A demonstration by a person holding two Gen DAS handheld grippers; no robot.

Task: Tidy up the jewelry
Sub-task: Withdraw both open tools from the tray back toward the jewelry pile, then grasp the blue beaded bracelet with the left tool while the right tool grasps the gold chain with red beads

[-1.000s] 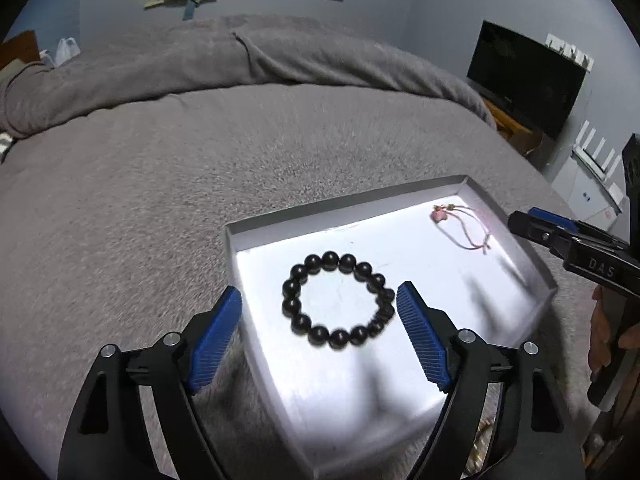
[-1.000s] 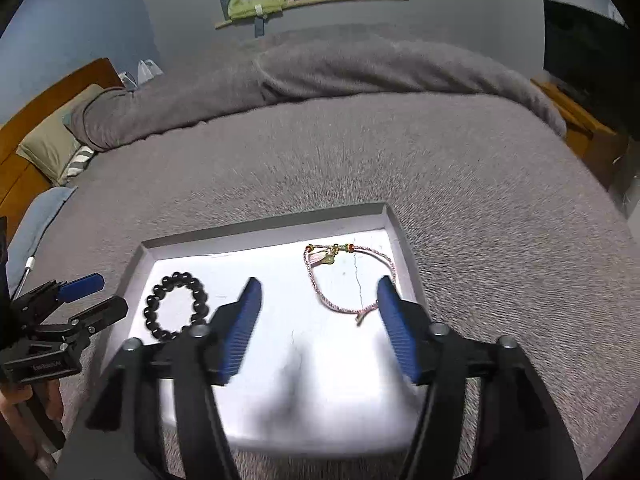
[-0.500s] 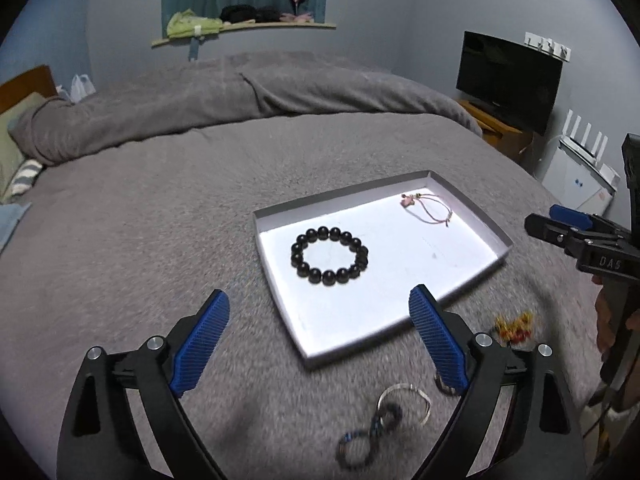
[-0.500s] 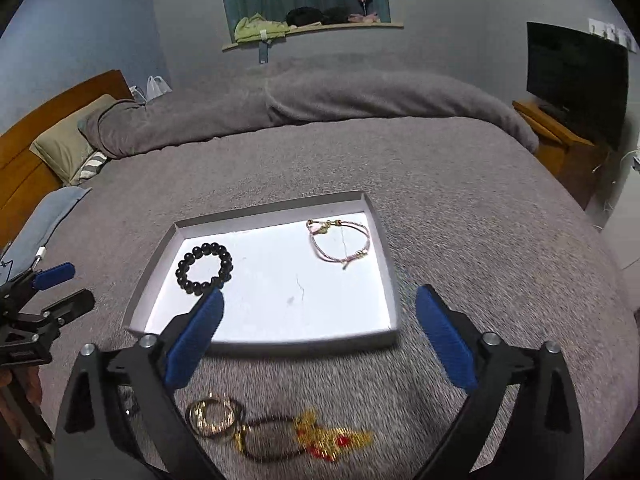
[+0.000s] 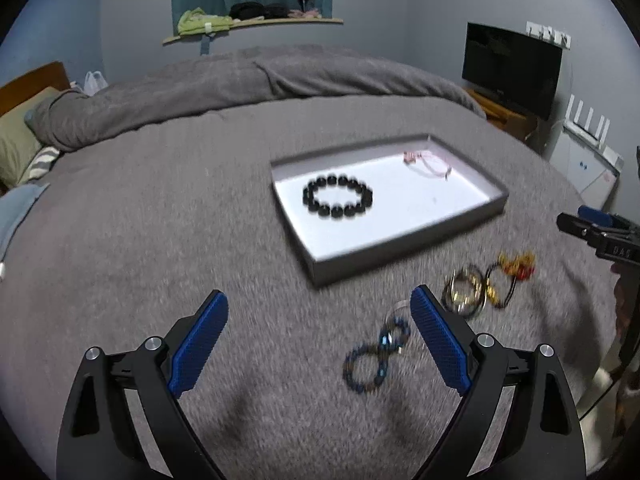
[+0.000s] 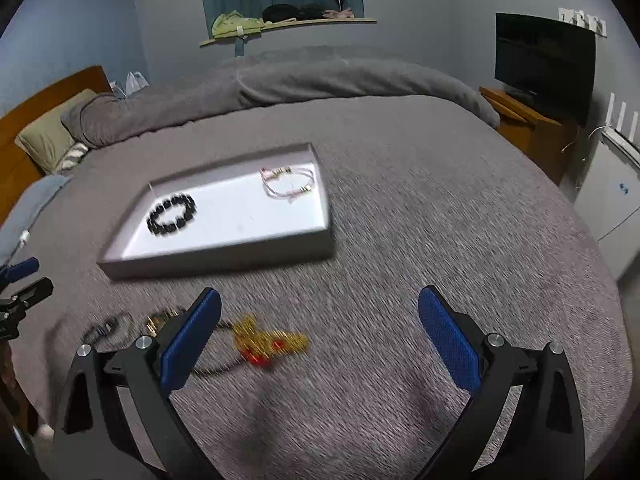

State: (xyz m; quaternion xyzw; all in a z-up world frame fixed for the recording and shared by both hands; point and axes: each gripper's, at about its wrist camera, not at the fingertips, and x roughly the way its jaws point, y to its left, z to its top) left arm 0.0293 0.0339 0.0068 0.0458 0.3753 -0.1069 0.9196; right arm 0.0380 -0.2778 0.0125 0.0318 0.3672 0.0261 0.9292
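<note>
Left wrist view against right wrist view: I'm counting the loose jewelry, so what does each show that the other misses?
Only the left wrist view shows the blue beaded bracelet clearly, twisted into a figure eight on the blanket. Only the right wrist view shows the bare blanket to the right of the tray. Both share the tray, with the black bead bracelet and pink cord bracelet inside it, plus the gold rings and the yellow and red charm piece lying outside.

A grey blanket (image 5: 160, 208) covers the bed, an olive pillow (image 6: 48, 136) lies by the wooden headboard (image 6: 36, 100), and a dark television (image 6: 544, 60) stands on a wooden cabinet (image 6: 528, 128).
</note>
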